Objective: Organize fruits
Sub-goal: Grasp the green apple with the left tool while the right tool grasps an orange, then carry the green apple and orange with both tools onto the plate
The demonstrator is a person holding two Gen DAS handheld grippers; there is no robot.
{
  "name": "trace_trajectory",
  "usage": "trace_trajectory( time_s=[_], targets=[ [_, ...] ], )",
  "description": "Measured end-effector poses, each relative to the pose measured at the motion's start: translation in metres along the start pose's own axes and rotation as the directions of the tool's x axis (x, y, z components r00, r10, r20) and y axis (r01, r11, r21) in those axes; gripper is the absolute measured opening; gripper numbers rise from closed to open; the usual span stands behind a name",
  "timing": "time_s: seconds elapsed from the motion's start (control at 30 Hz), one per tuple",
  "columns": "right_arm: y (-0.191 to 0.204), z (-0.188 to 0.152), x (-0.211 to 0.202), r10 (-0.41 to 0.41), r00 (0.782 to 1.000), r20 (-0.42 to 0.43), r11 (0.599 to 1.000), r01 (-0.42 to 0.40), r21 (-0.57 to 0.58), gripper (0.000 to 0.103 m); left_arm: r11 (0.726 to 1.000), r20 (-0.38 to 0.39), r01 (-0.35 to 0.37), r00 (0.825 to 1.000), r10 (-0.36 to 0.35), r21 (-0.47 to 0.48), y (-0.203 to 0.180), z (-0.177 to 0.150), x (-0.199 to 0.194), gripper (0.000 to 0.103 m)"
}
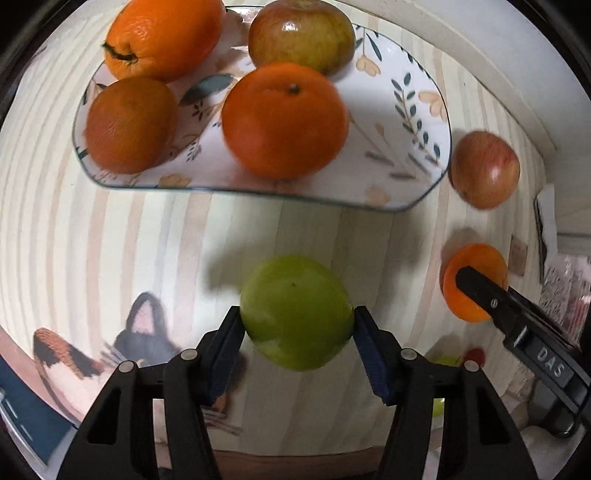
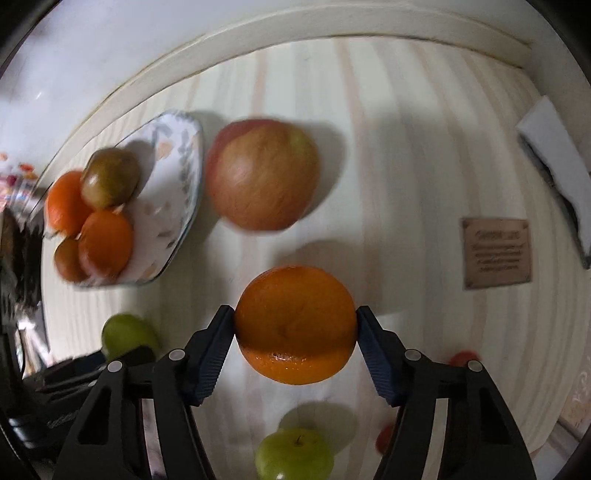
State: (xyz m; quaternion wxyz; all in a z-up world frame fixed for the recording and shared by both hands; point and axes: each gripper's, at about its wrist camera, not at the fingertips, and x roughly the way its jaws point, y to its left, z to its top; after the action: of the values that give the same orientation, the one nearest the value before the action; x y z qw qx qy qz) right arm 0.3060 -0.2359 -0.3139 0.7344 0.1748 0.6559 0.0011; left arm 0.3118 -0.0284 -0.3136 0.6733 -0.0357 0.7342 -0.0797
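Observation:
My left gripper (image 1: 297,325) is shut on a green apple (image 1: 295,312), held above the pale wooden table short of a floral plate (image 1: 413,110). The plate holds three oranges (image 1: 284,118) and a red-green apple (image 1: 301,33). My right gripper (image 2: 295,328) is shut on an orange (image 2: 295,323); that orange also shows at the right of the left wrist view (image 1: 476,273). A red apple (image 2: 262,173) lies on the table beside the plate (image 2: 177,177). Another green apple (image 2: 293,456) lies below the right gripper.
A brown card with text (image 2: 495,253) and a white folded object (image 2: 554,162) lie at the right of the table. A raised pale rim (image 2: 295,33) bounds the table's far side. A cat picture (image 1: 110,350) shows at lower left. Small red items (image 2: 463,356) lie near the right gripper.

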Motion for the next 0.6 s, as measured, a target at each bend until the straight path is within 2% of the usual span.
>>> trace_trajectory(
  time_s=[0.2,0.43,0.6],
  targets=[
    [0.023,-0.029,0.011,0.029,0.996,-0.088,0.996,-0.037,-0.085,0.069,0.998,0.007,-0.045,0.999,0.045,0.047,0.0,-0.017,0.003,0.057],
    [0.034,-0.03,0.016,0.002,0.997,-0.082,0.993,-0.012,-0.118,0.069,0.998,0.046,-0.041,0.998,0.039,0.043,-0.004,-0.005,-0.001,0.057],
    [0.026,-0.018,-0.001,0.072,0.995,-0.066,0.995,-0.076,-0.059,0.069,0.998,0.098,-0.027,0.995,0.021,0.065,-0.014,-0.007,-0.023,0.057]
  ],
)
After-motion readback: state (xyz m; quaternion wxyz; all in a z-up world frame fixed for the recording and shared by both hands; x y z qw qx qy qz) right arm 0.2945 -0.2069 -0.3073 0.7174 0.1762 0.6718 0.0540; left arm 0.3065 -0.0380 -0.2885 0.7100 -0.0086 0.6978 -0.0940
